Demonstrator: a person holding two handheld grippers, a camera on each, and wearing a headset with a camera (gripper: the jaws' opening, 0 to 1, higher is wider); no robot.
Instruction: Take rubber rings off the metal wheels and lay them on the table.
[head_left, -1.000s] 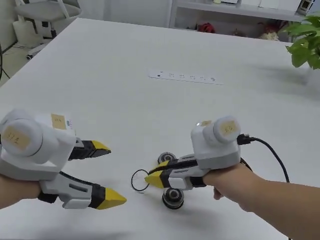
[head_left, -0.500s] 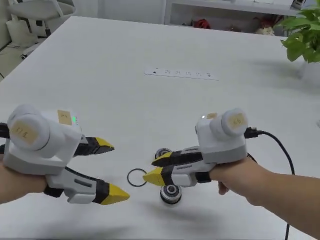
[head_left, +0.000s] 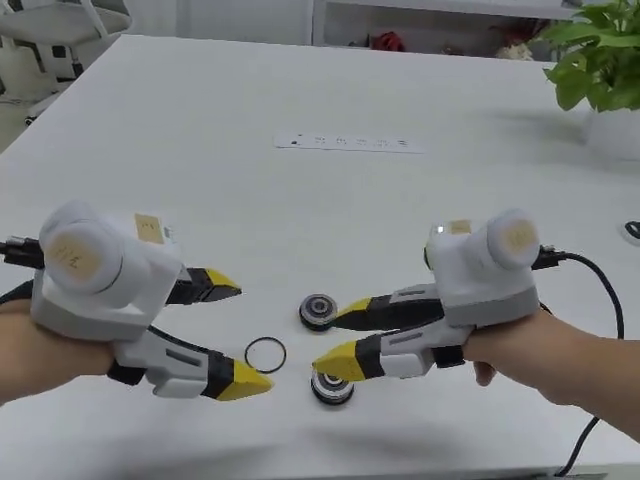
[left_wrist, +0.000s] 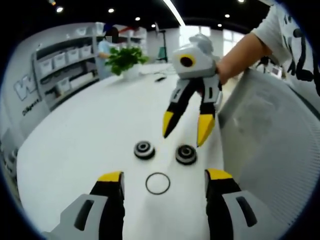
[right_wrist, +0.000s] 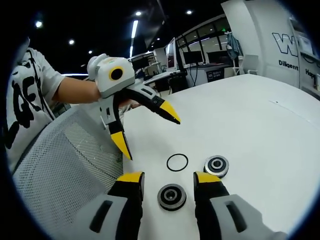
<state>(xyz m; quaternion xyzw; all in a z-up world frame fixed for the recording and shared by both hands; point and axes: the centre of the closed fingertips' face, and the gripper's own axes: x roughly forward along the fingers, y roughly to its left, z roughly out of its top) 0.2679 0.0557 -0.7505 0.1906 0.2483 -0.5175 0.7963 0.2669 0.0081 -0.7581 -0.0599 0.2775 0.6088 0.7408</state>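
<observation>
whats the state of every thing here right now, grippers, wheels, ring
left gripper, open, empty
right gripper, open, holding nothing
rubber ring, off the wheels, lying flat on the table
near wheel, lying flat between the right gripper's jaws, not clamped
far wheel, lying flat, untouched; cannot tell whether a ring is on it
</observation>
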